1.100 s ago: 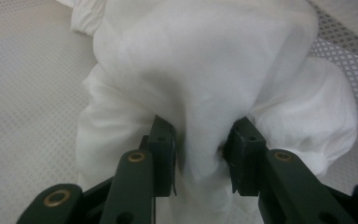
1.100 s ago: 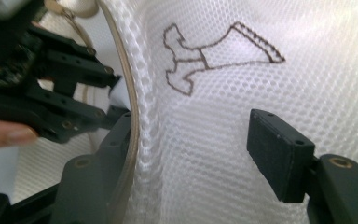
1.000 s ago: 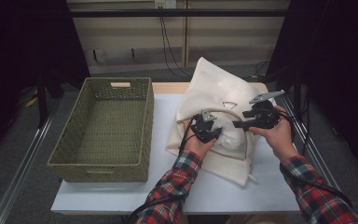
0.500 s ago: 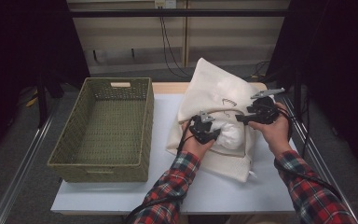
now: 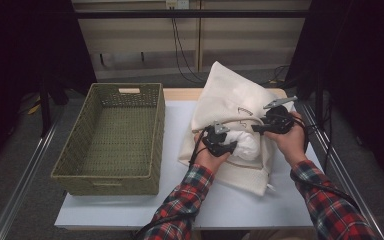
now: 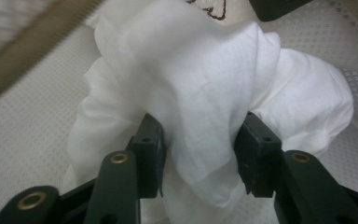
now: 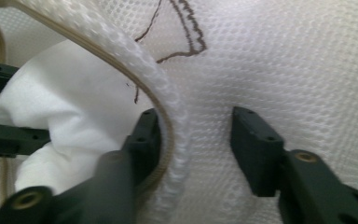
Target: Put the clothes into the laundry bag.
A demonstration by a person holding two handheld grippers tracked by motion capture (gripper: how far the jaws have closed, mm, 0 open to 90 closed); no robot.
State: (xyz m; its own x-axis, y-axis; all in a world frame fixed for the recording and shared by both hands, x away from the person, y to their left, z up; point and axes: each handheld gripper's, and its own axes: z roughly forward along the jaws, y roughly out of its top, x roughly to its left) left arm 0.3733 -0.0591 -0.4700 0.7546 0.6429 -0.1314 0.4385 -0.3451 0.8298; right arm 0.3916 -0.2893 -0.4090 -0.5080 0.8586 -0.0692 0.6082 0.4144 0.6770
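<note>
A cream mesh bag [image 5: 225, 95] lies on the white table [image 5: 230, 200], its back part standing up in a peak. A bundled white cloth [image 5: 245, 145] sits at the bag's opening. My left gripper [image 5: 230, 146] is shut on this cloth [image 6: 200, 84], a fold pinched between both jaws [image 6: 200, 144]. My right gripper [image 5: 256, 128] is at the bag's tan-edged rim [image 7: 168, 116]. Its jaws stand apart: one is tucked under the rim, the other rests on the mesh [image 7: 284, 56] outside, so the gripper [image 7: 196, 135] reads as open. The cloth [image 7: 65, 116] shows inside the rim.
A green woven basket [image 5: 105, 182], with nothing in it, stands on the left half of the table, close to the bag. Metal rails [image 5: 25, 175] run along both sides of the table. Cables hang against the back wall.
My right gripper has shifted slightly left and up along the bag's rim. The left gripper has stayed on the white cloth, nudging it a little toward the opening.
</note>
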